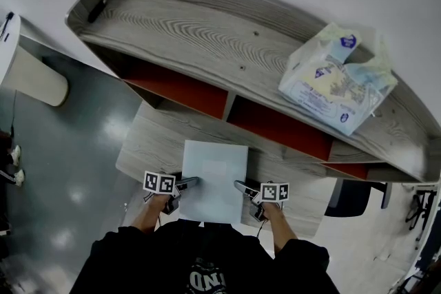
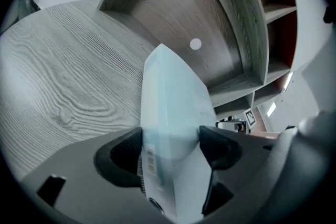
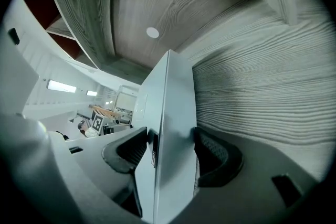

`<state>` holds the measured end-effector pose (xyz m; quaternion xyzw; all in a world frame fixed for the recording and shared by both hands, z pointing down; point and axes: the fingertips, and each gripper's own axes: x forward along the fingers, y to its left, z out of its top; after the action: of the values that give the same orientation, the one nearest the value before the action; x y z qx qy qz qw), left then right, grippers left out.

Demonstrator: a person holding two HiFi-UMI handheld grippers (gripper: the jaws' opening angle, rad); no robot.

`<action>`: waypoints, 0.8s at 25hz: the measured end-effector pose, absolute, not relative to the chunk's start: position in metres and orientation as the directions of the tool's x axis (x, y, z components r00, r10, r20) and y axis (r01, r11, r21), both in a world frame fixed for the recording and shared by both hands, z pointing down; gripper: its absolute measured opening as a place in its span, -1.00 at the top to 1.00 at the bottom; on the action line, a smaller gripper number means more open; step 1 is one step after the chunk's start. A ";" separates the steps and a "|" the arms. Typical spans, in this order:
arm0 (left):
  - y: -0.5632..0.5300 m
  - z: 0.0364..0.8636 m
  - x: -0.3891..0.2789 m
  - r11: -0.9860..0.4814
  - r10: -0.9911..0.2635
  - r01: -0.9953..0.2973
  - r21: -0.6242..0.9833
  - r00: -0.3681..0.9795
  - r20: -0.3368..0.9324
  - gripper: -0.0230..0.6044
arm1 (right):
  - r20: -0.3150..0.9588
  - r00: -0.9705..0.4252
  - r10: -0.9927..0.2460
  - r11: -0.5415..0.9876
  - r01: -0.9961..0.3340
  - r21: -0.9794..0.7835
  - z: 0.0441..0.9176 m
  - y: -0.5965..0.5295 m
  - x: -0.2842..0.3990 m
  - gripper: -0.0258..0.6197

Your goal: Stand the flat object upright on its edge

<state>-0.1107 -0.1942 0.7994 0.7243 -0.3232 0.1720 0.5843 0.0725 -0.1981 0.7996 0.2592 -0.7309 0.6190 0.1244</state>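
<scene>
Left gripper, right gripper point inward (forearms low, near torso); jaws seemingly clamp flat box edges.

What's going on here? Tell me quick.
A person stands at a wood desk with a gripper in each hand. The left gripper and the right gripper each clamp one side of a flat pale box, whose broad face is turned toward the head view. Neither has let it go yet. A tissue pack lies on the shelf above.
</scene>
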 end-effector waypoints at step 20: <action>-0.221 0.747 -0.098 -0.297 -0.278 -0.642 0.707 0.767 0.579 -0.15 | 0.481 -0.793 -0.374 0.142 -0.561 -0.816 0.748 -0.205 0.085 0.12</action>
<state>-0.0979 -0.2208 0.7473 0.7859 -0.2925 0.1763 0.5155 0.0849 -0.2054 0.7482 0.3113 -0.7512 0.5765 0.0810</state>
